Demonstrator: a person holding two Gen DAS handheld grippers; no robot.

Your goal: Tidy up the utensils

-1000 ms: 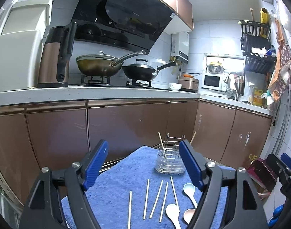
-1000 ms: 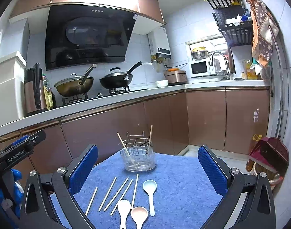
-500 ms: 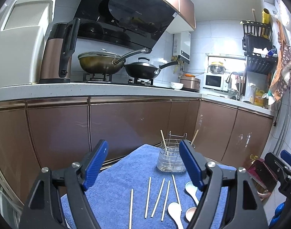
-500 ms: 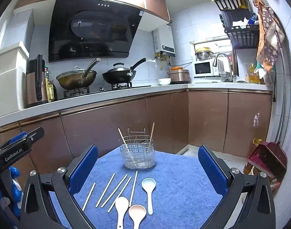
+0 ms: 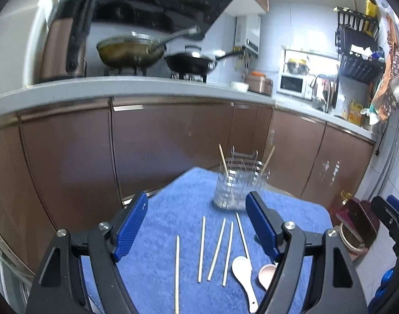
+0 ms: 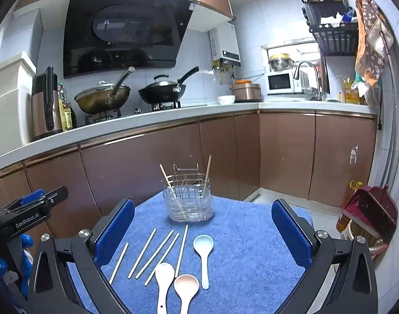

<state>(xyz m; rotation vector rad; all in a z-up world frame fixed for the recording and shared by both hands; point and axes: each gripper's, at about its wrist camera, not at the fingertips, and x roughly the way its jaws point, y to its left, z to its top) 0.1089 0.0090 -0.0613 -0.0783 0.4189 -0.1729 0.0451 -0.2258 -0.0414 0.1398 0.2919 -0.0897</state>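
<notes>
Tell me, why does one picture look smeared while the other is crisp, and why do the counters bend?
Left wrist view: motion blur smears the wire holder and wok. Right wrist view: sharp, with ceiling-light glare on the range hood. Both: the fisheye lens bows the countertop and darkens the corners.

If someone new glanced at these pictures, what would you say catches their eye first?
Probably the bright blue towel in the foreground, with five loose chopsticks and three spoons laid out on it. Behind them stands a clear utensil holder with two chopsticks leaning inside, framed by the open right gripper.
</notes>
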